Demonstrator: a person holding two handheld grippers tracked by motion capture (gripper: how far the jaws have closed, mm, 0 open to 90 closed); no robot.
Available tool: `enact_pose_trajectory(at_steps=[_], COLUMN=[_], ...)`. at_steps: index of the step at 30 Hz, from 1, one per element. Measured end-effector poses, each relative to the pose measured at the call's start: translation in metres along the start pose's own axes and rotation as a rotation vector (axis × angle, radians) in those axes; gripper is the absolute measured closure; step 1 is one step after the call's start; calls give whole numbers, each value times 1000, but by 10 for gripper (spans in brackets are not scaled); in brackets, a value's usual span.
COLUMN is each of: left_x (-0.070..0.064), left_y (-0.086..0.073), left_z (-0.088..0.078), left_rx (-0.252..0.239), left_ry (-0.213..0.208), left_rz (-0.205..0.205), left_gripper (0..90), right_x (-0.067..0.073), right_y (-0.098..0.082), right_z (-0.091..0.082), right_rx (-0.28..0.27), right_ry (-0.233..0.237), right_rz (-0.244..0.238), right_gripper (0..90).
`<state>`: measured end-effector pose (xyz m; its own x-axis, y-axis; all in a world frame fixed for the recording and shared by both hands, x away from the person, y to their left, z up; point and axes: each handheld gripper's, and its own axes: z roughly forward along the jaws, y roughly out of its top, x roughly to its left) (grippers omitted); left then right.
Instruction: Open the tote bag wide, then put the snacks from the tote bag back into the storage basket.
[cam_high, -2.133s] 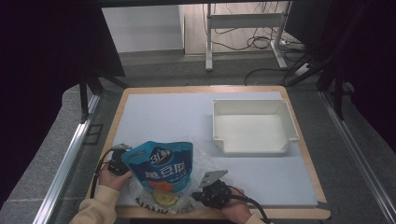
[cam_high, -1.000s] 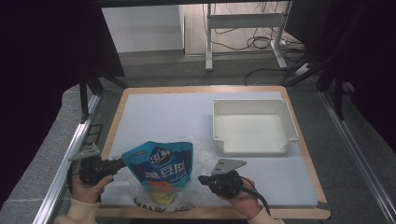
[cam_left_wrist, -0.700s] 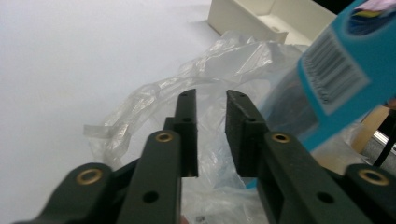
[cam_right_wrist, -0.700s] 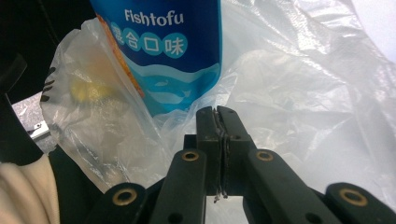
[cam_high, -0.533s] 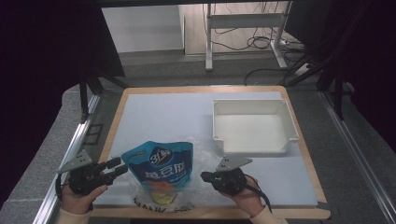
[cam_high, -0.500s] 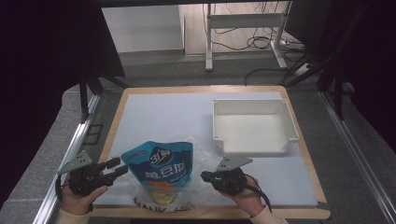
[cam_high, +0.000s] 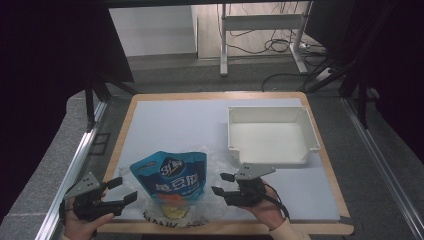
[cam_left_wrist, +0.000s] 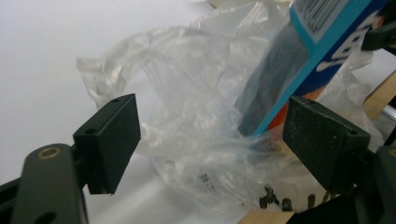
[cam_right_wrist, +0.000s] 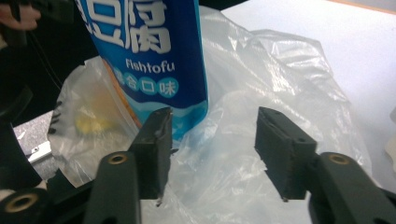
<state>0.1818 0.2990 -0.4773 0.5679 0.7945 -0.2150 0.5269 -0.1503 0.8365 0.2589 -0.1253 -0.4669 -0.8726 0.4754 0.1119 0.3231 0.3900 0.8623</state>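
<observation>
Now, scene: white mat (cam_high: 175, 125) on wooden-edged table (cam_high: 320, 227).
Left gripper (cam_high: 120, 192): jaws apart, just been opening, nothing pressed between pads; held low at near-left table edge.
Right gripper (cam_high: 222, 184): jaws apart, just been opening, no pad contact seen; tips aimed at bag.
Thing in hand: blue printed fish tofu pouch (cam_high: 172, 177), standing upright inside crumpled clear plastic bag (cam_high: 212, 160).
Pouch vs left gripper: just beyond the tips, ahead and to right jaw side in left gripper view (cam_left_wrist: 322, 42).
Pouch vs right gripper: ahead, above left jaw in right gripper view (cam_right_wrist: 154, 56); bag film (cam_right_wrist: 261, 84) spread between and past both jaws.
Bag vs left gripper: film (cam_left_wrist: 187, 116) bunched between jaws, touching or not cannot tell.
White square plastic tray (cam_high: 272, 135): beyond right gripper, well apart from left.
</observation>
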Motion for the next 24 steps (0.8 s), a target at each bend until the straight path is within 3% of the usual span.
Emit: enact_pose_trajectory(at_steps=[5,24], left_x=[1,3], left_y=[-4,-6], left_z=[0,5], left_rx=[-5,0], left_ry=[-3,2], left_rz=[1,-12], left_gripper=[176,176], right_x=[1,4], right_y=[6,26], right_z=[-1,-8], right_rx=[-20,-72], right_ry=[0,15], right_rz=[3,-6], right_gripper=[378,310])
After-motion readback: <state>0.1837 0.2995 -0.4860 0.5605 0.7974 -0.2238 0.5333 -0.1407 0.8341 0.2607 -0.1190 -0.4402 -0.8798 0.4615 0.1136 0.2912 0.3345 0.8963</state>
